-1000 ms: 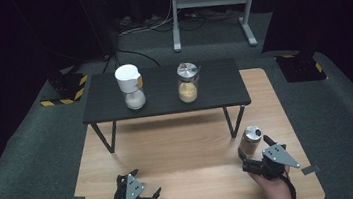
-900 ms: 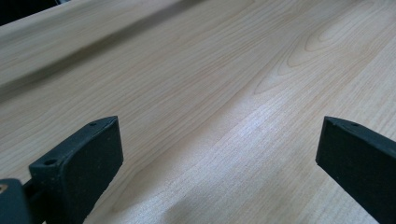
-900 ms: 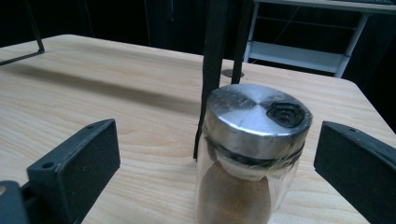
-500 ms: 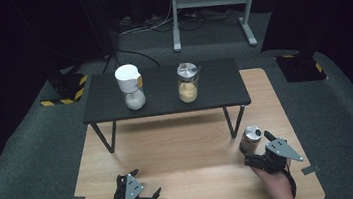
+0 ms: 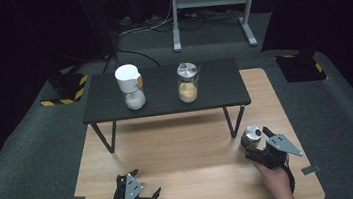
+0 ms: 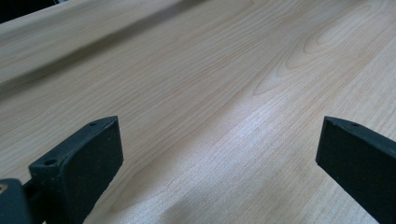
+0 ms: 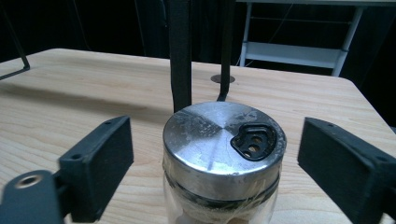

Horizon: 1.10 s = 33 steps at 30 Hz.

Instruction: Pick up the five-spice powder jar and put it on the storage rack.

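A glass jar with a round metal shaker lid stands on the wooden tabletop at the front right. My right gripper sits around it with the jaws open, and a gap shows on each side of the lid in the right gripper view. My left gripper rests near the front left edge. It is open, with bare wood between its jaws. On the black bench behind stand a white-capped jar and a metal-lidded jar of tan contents.
The bench's black legs rise just beyond the jar in the right gripper view. A grey metal stand and cables lie on the dark floor past the table. Open wood stretches between the two grippers.
My right gripper has shifted slightly forward and to the right beside the jar, which stays in place. The left gripper has not moved.
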Available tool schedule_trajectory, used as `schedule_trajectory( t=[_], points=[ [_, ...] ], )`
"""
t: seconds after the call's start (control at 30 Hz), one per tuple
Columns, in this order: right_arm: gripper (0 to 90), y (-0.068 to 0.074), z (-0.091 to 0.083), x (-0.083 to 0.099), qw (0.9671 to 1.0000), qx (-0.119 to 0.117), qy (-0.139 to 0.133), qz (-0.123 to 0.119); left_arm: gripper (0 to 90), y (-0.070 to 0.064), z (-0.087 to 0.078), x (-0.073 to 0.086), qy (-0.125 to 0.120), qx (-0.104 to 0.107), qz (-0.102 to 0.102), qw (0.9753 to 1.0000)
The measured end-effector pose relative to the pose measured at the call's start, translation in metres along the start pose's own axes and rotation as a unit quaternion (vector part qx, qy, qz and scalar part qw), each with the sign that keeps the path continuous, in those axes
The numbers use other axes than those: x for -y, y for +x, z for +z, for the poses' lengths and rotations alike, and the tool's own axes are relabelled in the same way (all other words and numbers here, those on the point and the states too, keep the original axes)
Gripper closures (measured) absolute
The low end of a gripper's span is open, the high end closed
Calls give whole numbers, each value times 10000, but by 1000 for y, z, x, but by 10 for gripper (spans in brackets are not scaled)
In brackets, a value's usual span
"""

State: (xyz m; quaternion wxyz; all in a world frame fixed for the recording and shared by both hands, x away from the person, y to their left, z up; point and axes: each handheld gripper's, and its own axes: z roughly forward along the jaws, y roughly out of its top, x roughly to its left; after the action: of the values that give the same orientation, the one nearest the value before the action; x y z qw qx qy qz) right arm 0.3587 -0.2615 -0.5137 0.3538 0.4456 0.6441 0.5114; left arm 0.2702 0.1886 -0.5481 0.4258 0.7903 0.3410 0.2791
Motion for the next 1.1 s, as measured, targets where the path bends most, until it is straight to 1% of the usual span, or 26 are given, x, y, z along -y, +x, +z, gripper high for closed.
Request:
schedule_trajectory(
  t=[0.17, 0.3, 0.43, 0.57, 0.7, 1.1],
  points=[
    [170, -3, 2, 3, 9999, -48, -9, 117, 9, 0, 0, 0, -2, 3, -5, 10000],
    [214, -4, 3, 5, 9999, -81, -49, 103, 9, 0, 0, 0, -7, 1, 0, 10000],
    [248, -5, 3, 8, 9998, -102, -85, 140, 9, 0, 0, 0, -7, 1, 0, 10000],
    [289, -6, 3, 9, 9998, -152, -112, 105, 9, 0, 0, 0, -5, 3, -3, 10000],
    [317, -6, 3, 11, 9998, -134, -137, 65, 9, 0, 0, 0, -10, -2, 3, 10000],
    [337, -6, 3, 13, 9996, -131, -244, -48, 9, 0, 0, 0, -15, 1, -1, 10000]
  ],
)
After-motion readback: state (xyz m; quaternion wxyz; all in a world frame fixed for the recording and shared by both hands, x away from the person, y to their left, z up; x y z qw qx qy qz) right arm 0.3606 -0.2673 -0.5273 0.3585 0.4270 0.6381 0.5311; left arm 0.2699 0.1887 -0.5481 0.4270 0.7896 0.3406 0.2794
